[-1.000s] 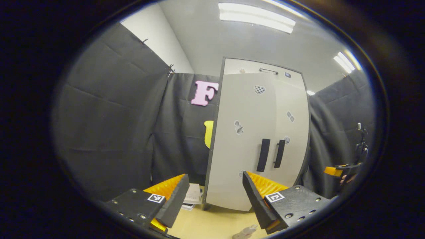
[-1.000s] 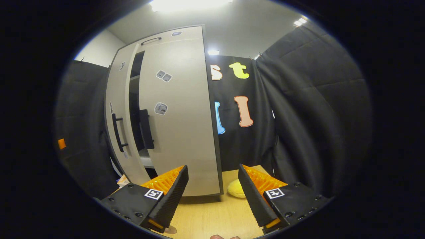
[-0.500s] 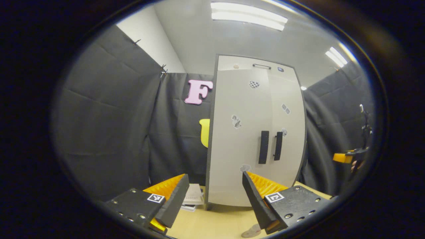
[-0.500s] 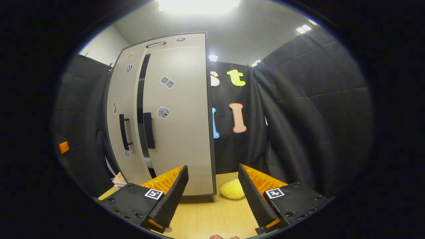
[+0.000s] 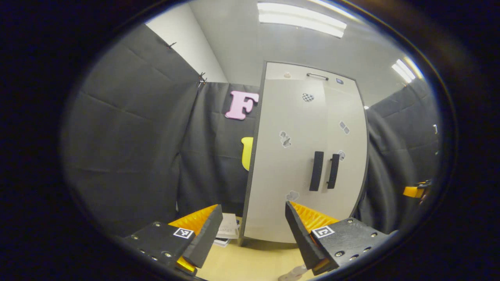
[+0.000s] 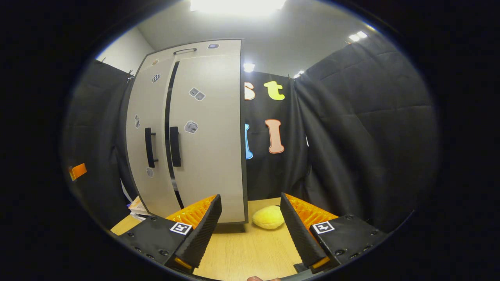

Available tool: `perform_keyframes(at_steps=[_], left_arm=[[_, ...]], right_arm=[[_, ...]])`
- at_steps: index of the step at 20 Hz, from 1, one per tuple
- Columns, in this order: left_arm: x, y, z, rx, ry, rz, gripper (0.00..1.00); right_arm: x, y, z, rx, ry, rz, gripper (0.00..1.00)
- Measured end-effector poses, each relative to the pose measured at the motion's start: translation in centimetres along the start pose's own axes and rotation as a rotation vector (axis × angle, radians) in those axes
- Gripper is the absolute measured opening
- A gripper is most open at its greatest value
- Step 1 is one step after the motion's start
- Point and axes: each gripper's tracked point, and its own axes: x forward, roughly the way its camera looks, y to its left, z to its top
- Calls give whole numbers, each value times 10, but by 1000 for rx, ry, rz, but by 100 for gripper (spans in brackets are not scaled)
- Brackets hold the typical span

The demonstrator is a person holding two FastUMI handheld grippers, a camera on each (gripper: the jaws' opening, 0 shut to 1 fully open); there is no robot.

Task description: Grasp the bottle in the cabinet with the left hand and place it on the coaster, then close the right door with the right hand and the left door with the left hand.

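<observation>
Both claws empty, jaws wide: left claw [image 5: 250, 234], right claw [image 6: 250, 230]. Cabinet [image 6: 187, 132] at 11 o'clock in right gripper view; right door [image 6: 207, 136] shows a thin dark gap at the seam, left door [image 6: 146, 132] looks near shut. Bottle [image 5: 291, 273] sits on counter [image 6: 250, 253] at 6 o'clock, left gripper view. My read: doors are light, stiff panels, so push flat beside the handles [image 5: 324, 171].

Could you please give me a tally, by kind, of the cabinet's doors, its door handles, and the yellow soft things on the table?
Cabinet doors: 2, the left door and the right door.
Door handles: 2, the left handle and the right handle.
Yellow soft things: 1, the yellow plush on the table.
Total: 5.
</observation>
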Motion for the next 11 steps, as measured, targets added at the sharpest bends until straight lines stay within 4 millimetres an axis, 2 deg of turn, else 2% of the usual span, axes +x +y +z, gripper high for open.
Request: perform_keyframes(at_steps=[1,2,5,6,7,9,11], left_arm=[[-3,0,-7,20,18,-3,93],[-5,1,-16,44,40,-3,93],[-12,-1,-38,91,94,-12,93],[-13,-4,-45,88,105,-18,99],[-15,-6,-50,81,110,-23,99],[-19,-8,-50,61,111,-25,99],[-20,-11,-49,45,107,-30,99]], right_arm=[[-1,-1,-1,0,3,-3,92],[-2,-1,-2,1,6,-5,96],[-5,5,-8,3,16,2,96],[-6,7,-11,0,26,7,96],[-7,11,-16,-1,37,13,96],[-9,17,-24,2,60,27,92],[-11,21,-29,5,76,39,96]])
